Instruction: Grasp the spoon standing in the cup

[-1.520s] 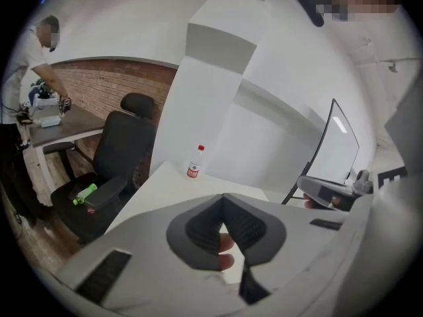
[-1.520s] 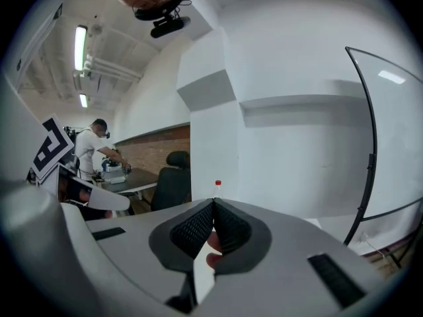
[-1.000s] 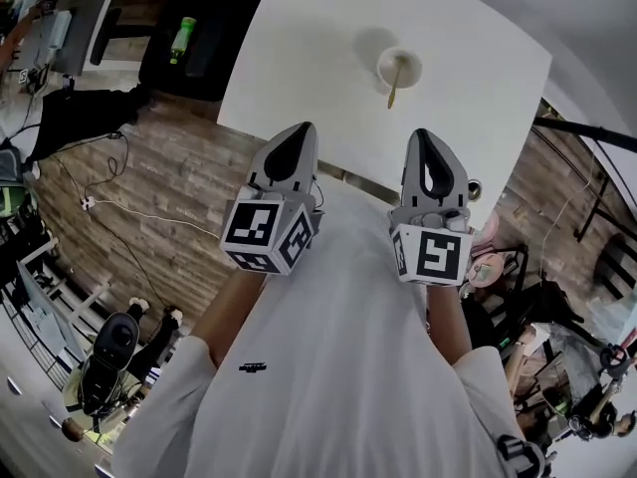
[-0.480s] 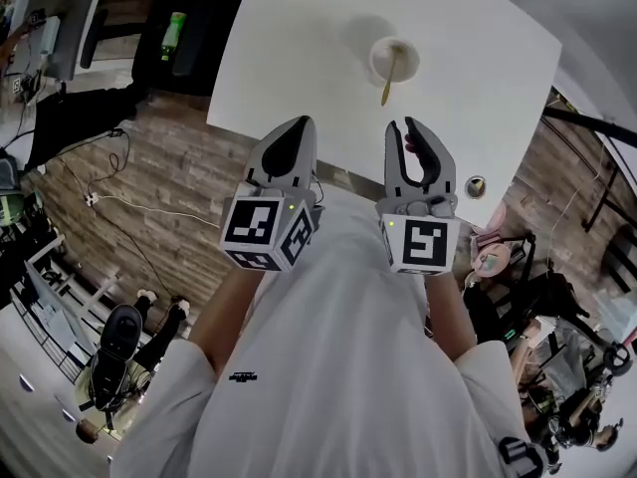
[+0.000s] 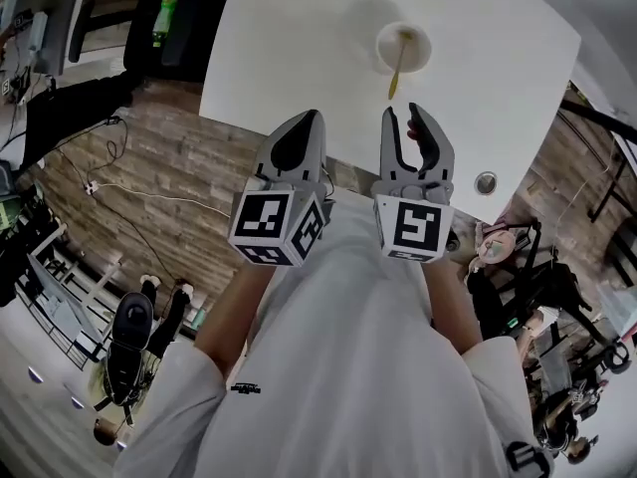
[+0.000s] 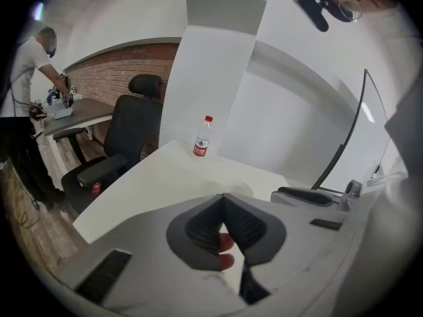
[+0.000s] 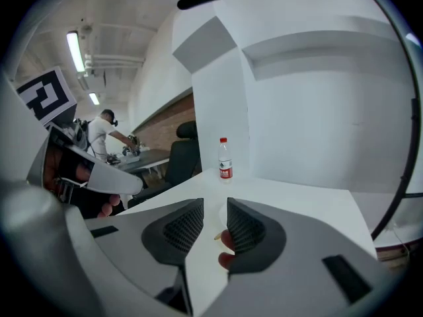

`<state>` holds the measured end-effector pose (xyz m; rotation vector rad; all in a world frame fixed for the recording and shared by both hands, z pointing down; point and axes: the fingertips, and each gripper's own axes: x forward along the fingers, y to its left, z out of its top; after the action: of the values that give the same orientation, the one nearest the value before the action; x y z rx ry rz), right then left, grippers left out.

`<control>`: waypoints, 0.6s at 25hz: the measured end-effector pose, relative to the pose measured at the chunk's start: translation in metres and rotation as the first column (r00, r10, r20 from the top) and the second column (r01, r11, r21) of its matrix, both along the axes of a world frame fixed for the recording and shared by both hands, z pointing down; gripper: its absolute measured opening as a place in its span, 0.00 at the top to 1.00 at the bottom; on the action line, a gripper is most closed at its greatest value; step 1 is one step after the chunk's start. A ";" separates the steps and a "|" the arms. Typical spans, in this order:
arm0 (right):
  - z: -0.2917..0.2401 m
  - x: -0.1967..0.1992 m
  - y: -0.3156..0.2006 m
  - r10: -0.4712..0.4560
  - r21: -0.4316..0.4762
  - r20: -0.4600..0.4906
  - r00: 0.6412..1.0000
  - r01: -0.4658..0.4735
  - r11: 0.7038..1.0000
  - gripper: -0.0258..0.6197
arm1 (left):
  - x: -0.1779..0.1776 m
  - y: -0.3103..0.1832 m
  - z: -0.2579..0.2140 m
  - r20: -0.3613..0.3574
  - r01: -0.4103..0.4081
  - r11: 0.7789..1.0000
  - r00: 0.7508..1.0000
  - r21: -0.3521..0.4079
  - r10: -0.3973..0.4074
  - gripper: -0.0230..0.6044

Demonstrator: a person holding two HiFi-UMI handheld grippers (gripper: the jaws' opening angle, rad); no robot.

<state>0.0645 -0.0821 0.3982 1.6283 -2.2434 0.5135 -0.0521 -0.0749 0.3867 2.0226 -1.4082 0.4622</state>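
A white cup [image 5: 404, 44] stands on the white table [image 5: 299, 48] with a wooden spoon [image 5: 397, 72] leaning out of it toward me. My right gripper [image 5: 403, 119] hovers over the near table edge, just short of the spoon's end. Its jaws are opening, with nothing between them. In the right gripper view only the spoon's tip [image 7: 217, 236] shows through the gap of the right gripper [image 7: 215, 211]; the cup is hidden. My left gripper [image 5: 305, 123] is beside it, shut and empty, its pads meeting in the left gripper view [image 6: 223, 197].
A water bottle with a red label [image 6: 201, 137] [image 7: 226, 158] stands at the table's far side. A black office chair [image 6: 125, 144] is left of the table. A person [image 6: 30, 65] works at a desk beyond. A green bottle [image 5: 162, 20] lies far left.
The right gripper's jaws have gone from shut to apart and it has shifted left, toward the spoon. Both grippers have edged closer to the table.
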 end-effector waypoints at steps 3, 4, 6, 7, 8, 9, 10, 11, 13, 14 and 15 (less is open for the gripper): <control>0.017 0.000 -0.002 0.017 -0.036 0.001 1.000 -0.017 0.999 0.81 | 0.001 0.000 0.012 -0.001 -0.013 1.000 1.000 -0.019 0.013 0.95; 0.023 0.000 -0.002 0.017 -0.050 -0.004 1.000 -0.018 0.999 0.81 | 0.002 0.000 0.017 -0.001 -0.018 1.000 1.000 -0.025 0.018 0.95; 0.034 -0.001 -0.003 0.019 -0.067 -0.005 1.000 -0.019 0.998 0.80 | 0.004 0.001 0.024 -0.002 -0.030 0.999 1.000 -0.036 0.030 0.95; 0.039 0.000 -0.003 0.020 -0.071 -0.003 1.000 -0.020 0.997 0.80 | 0.005 0.000 0.028 -0.001 -0.036 0.999 0.999 -0.039 0.036 0.95; 0.044 0.001 -0.004 0.023 -0.073 -0.003 1.000 -0.023 0.997 0.80 | 0.007 -0.002 0.032 0.001 -0.041 0.998 0.999 -0.041 0.042 0.95; 0.048 0.002 -0.006 0.027 -0.072 -0.004 1.000 -0.027 0.997 0.80 | 0.009 -0.004 0.035 0.003 -0.045 0.998 0.999 -0.042 0.046 0.95; 0.051 0.002 -0.007 0.032 -0.070 -0.005 0.999 -0.032 0.997 0.80 | 0.009 -0.006 0.037 0.004 -0.046 0.998 0.999 -0.043 0.047 0.95; 0.054 0.002 -0.009 0.037 -0.072 -0.004 0.999 -0.037 0.997 0.80 | 0.007 -0.007 0.039 0.006 -0.045 0.998 0.999 -0.044 0.045 0.95; 0.062 -0.001 -0.010 0.047 -0.081 -0.001 0.999 -0.047 0.996 0.79 | 0.003 -0.009 0.042 0.014 -0.038 0.998 0.999 -0.045 0.038 0.95; 0.066 -0.002 -0.011 0.051 -0.083 -0.003 0.999 -0.051 0.995 0.79 | 0.001 -0.009 0.044 0.018 -0.034 0.998 0.999 -0.046 0.035 0.95; 0.069 -0.004 -0.013 0.055 -0.082 -0.007 0.998 -0.055 0.995 0.79 | -0.001 -0.009 0.047 0.021 -0.031 0.998 0.999 -0.050 0.032 0.95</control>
<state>0.0610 -0.0951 0.4677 1.6521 -2.1493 0.6074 -0.0530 -0.0844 0.4336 2.0083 -1.3666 0.5287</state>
